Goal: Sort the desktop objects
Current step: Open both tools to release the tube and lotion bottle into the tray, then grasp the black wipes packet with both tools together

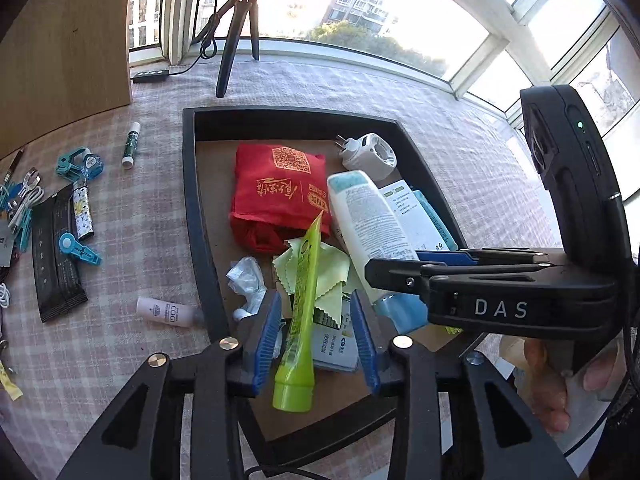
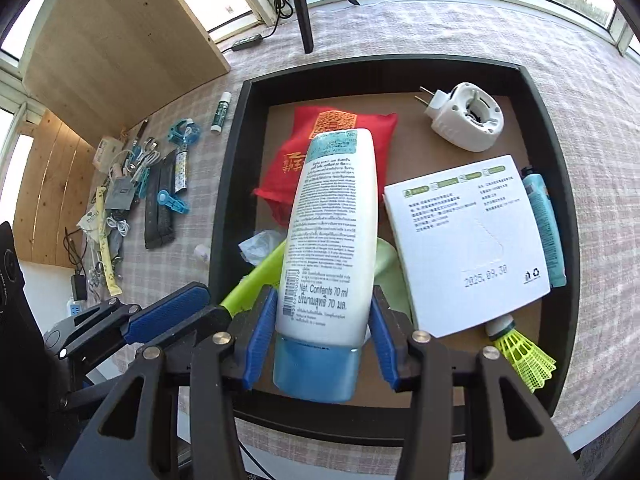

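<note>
Left of tray [image 1: 190,208]: clips [image 1: 80,246], packets, small bottle unsorted. I see left gripper [image 1: 316,340] released, green tube [image 1: 302,312] loose between pads above tray. Right gripper [image 2: 322,338] grasping white lotion bottle [image 2: 332,224] over tray. Roughly halfway, I judge.

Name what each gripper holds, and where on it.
Right gripper: white tube, gripped just above its blue cap. Left gripper: open around the green tube, not gripping.

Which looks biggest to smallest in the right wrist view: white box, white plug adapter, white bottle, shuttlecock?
1. White bottle, though it sits nearest the camera, between the right claw's fingers, so its rank is unsure.
2. White box.
3. White plug adapter.
4. Shuttlecock.
</note>
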`<action>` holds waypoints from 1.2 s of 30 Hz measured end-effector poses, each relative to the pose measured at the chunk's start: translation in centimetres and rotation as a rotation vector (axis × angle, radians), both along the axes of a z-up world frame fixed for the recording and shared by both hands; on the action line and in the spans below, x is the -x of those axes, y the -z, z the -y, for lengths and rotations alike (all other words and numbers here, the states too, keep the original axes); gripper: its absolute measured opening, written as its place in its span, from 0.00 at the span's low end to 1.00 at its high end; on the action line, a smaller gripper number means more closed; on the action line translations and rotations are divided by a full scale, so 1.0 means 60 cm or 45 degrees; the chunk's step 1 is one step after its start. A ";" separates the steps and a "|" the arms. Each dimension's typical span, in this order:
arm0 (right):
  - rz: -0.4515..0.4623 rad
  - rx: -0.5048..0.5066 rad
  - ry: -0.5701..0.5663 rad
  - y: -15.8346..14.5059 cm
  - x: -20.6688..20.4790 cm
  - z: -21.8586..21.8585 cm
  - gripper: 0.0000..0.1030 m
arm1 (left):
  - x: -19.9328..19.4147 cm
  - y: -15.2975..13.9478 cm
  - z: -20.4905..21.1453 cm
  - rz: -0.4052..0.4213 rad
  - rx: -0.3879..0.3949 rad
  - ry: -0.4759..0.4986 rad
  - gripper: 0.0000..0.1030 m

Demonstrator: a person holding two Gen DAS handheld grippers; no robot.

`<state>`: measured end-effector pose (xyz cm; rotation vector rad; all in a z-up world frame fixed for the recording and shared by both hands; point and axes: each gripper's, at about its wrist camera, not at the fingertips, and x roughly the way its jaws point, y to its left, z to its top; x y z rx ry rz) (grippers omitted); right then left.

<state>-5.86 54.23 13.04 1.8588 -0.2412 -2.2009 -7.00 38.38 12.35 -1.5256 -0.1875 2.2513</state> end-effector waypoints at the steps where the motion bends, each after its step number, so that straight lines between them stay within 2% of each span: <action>1: 0.000 -0.017 0.024 0.001 0.002 -0.012 0.44 | 0.000 0.001 0.001 -0.001 0.002 -0.002 0.38; 6: -0.013 -0.031 0.052 -0.001 0.005 -0.035 0.44 | 0.004 0.011 0.017 0.019 0.004 -0.035 0.38; 13: -0.034 -0.019 -0.018 -0.004 0.014 0.001 0.44 | 0.001 0.018 0.058 0.023 0.042 -0.106 0.38; 23: -0.091 -0.011 -0.273 -0.012 0.027 0.137 0.44 | 0.007 0.028 0.204 0.045 0.092 -0.321 0.38; 33: -0.088 0.026 -0.417 -0.006 0.067 0.282 0.42 | 0.031 0.044 0.358 0.078 0.092 -0.523 0.38; 36: -0.061 0.059 -0.440 0.001 0.086 0.322 0.37 | 0.042 0.059 0.388 0.095 0.092 -0.548 0.38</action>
